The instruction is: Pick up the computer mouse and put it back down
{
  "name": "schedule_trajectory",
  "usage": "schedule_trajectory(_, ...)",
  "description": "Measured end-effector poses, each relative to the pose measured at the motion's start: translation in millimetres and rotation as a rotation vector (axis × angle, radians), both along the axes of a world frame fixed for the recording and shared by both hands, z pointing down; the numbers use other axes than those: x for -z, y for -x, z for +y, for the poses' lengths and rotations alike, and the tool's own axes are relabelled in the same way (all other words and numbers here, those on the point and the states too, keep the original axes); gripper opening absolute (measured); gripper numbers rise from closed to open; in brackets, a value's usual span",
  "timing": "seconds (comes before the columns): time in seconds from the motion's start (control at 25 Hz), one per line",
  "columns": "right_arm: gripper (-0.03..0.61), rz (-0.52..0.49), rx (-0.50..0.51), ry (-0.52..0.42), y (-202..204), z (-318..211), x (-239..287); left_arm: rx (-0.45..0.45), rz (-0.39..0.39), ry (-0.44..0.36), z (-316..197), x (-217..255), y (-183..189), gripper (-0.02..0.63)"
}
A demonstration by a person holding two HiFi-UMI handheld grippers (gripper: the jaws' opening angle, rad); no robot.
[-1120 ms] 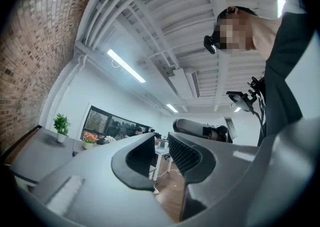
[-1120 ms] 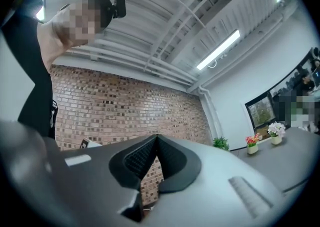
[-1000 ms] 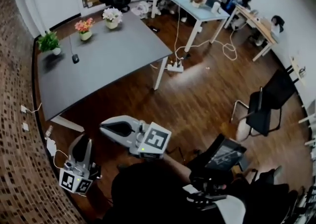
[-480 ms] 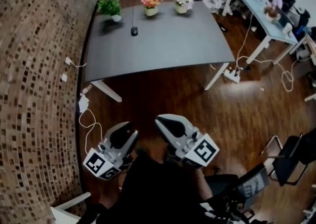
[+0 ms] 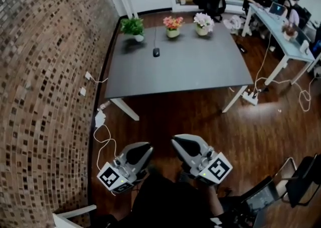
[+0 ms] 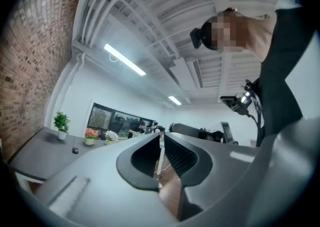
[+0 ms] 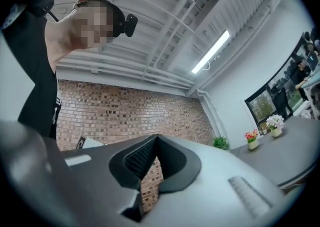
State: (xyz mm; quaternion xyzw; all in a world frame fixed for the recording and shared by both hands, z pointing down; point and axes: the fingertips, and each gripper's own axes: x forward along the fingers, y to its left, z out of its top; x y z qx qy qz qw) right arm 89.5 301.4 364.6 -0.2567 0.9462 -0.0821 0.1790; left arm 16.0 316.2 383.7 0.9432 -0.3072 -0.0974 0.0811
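Observation:
The black computer mouse (image 5: 156, 52) lies with its cable on the far left part of the grey table (image 5: 200, 71), and shows small in the left gripper view (image 6: 75, 150). Both grippers hang over the wooden floor, well short of the table. My left gripper (image 5: 144, 148) has its jaws closing, tips together, nothing between them. My right gripper (image 5: 179, 140) points the same way beside it, its jaws meeting at the tip (image 7: 156, 136) with nothing held.
Three potted plants stand along the table's far edge: a green one (image 5: 133, 27), pink flowers (image 5: 173, 23), white flowers (image 5: 203, 21). A brick wall (image 5: 45, 96) runs on the left with cables (image 5: 100, 121) below. A power strip (image 5: 249, 96) lies by the table leg. People sit at desks (image 5: 281, 36) far right.
The head view has swung, so the table now sits centred ahead. Both grippers have come together side by side at the lower middle, pointing at the table.

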Motion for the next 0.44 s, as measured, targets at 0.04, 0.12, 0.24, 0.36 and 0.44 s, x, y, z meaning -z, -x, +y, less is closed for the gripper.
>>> schedule_trajectory(0.04, 0.000, 0.000, -0.001, 0.001, -2, 0, -1, -0.022, 0.035, -0.012, 4, 3, 0, 0.032)
schedule_trajectory(0.12, 0.000, -0.003, -0.001, -0.008, -4, 3, 0, -0.029, 0.050, -0.020, 7, 5, 0, 0.032)
schedule_trajectory(0.24, 0.000, -0.009, 0.004, -0.028, -6, 11, 8, -0.013, 0.014, -0.030, 10, 8, -4, 0.032)
schedule_trajectory(0.36, 0.000, -0.011, 0.010, -0.031, -13, 23, 11, -0.018, 0.011, -0.028, 22, 9, -12, 0.032)
schedule_trajectory(0.44, 0.000, -0.010, 0.013, -0.026, -17, 31, 10, -0.021, 0.012, -0.024, 31, 9, -17, 0.032)
